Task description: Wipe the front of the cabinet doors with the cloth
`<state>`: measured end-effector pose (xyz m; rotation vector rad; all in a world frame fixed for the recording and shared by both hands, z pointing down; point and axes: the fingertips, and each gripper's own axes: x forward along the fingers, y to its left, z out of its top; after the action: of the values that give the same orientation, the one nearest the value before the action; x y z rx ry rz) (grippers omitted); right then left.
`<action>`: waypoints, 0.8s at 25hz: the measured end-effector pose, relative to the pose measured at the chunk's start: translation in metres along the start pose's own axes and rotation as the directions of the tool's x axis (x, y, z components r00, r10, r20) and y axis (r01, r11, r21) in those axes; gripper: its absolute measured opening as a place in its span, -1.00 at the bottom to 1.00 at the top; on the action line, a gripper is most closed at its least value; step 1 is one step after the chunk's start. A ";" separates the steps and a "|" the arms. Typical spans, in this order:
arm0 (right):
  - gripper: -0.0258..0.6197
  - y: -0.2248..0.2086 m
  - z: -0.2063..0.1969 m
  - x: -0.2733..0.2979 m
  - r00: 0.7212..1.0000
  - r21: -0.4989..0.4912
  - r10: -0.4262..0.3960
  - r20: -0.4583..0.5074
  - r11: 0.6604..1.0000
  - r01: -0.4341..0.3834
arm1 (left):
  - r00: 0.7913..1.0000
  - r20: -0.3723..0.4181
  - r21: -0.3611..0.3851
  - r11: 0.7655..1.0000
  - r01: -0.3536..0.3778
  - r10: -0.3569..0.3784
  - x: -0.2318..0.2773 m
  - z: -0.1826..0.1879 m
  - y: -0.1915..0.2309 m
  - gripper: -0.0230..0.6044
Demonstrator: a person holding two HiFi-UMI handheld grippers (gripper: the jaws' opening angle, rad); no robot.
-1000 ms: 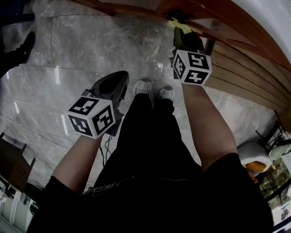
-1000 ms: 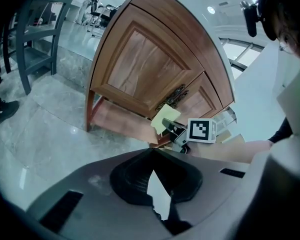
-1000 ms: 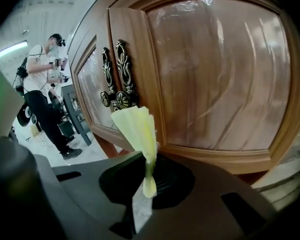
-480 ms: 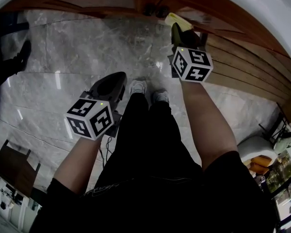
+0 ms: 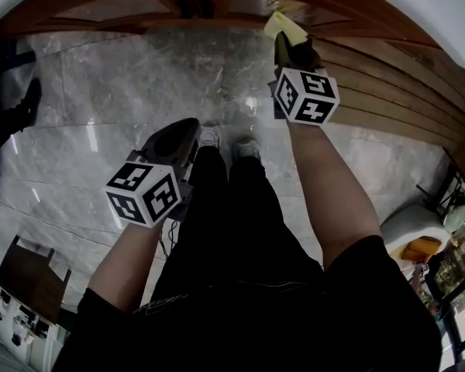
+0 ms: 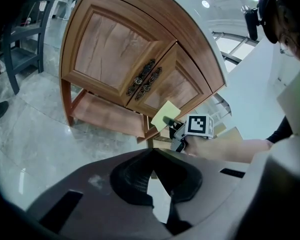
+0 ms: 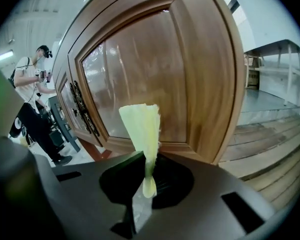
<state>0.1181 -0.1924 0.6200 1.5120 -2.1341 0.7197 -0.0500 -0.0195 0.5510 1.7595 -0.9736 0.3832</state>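
Observation:
The wooden cabinet (image 5: 124,10) runs along the top of the head view. Its two doors (image 6: 110,49) meet at dark ornate handles (image 6: 145,79). My right gripper (image 5: 288,46) is shut on a folded yellow cloth (image 5: 282,25), held up close to the right-hand door panel (image 7: 140,69). In the right gripper view the cloth (image 7: 142,126) stands upright from the right gripper (image 7: 146,160), a little short of the wood. My left gripper (image 5: 174,139) hangs low over the floor, away from the cabinet. In its own view the left gripper (image 6: 152,156) is shut on nothing.
Grey marble floor (image 5: 124,91) lies in front of the cabinet, and wooden planks (image 5: 387,99) run to the right. A dark chair (image 6: 20,49) stands left of the cabinet. Another person (image 7: 30,79) stands further back. A white seat (image 5: 407,231) is at the right.
My right gripper with the cloth has shifted right along the cabinet front, away from the handles, and slightly higher. The left gripper has hardly moved.

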 end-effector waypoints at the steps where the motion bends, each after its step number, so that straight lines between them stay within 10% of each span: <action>1: -0.80 -0.006 -0.001 -0.003 1.000 0.001 -0.011 0.001 1.000 0.011 | 1.000 -0.003 0.003 1.000 0.000 0.000 0.001 -0.002 -0.004 -0.91; 20: -0.80 -0.112 -0.023 -0.051 0.990 0.100 -0.142 -0.006 0.985 0.142 | 1.000 -0.004 0.046 0.999 -0.014 0.014 0.032 -0.015 -0.053 -0.91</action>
<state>0.2413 -0.1713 0.6256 1.6972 -1.9935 0.7849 0.0130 -0.0133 0.5445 1.7937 -0.9819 0.4211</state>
